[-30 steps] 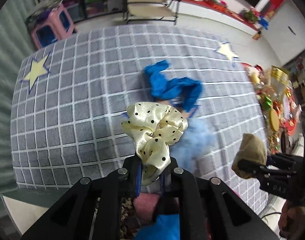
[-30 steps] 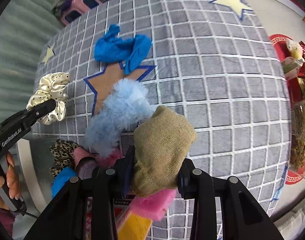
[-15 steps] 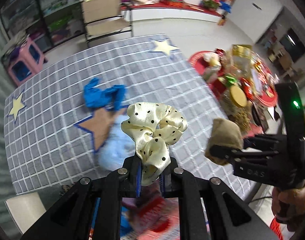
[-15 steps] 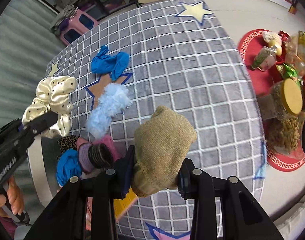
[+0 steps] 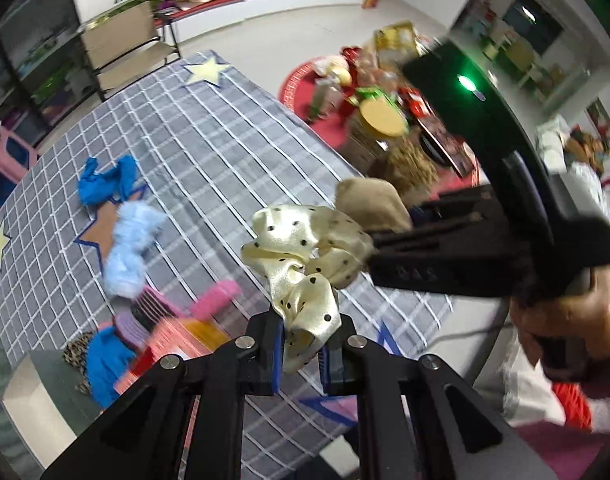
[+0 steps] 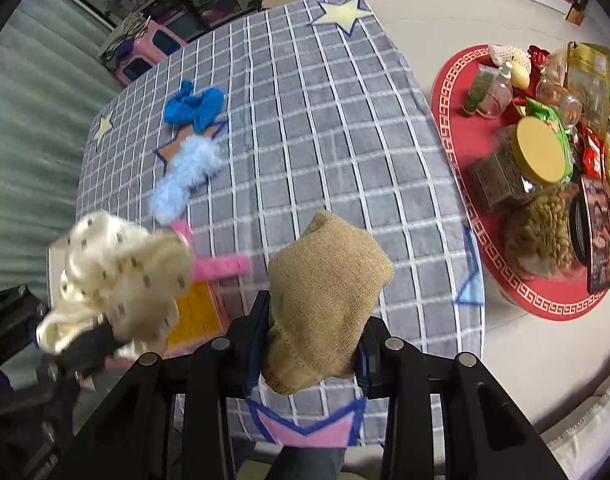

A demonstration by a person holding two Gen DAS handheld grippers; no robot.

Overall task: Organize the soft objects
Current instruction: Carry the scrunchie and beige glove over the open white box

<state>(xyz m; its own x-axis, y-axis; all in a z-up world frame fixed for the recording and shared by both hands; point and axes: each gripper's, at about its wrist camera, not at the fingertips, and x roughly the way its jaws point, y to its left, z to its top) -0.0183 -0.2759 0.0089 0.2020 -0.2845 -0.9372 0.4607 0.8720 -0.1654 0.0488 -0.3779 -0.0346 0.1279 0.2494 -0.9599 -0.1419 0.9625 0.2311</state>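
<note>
The left gripper (image 5: pixel 301 354) is closed on a cream dotted scrunchie (image 5: pixel 305 256), and the right gripper (image 6: pixel 313 344) is clamped on a tan knitted piece (image 6: pixel 325 292); both things are held in the air above the worktop (image 6: pixel 325 120). The two grippers are very near each other, so the first danger is that they collide, or that the loose satin of the scrunchie catches on the other gripper and is pulled out. The scrunchie is pinched only at its lower fold, so I think it may slip. The red tray (image 6: pixel 457 92) with jars stands just beside the worktop; a wide swing could knock something there. The light blue fluffy piece (image 6: pixel 189 176) and the blue cloth (image 6: pixel 195 106) lie on the worktop, not yet sorted.
</note>
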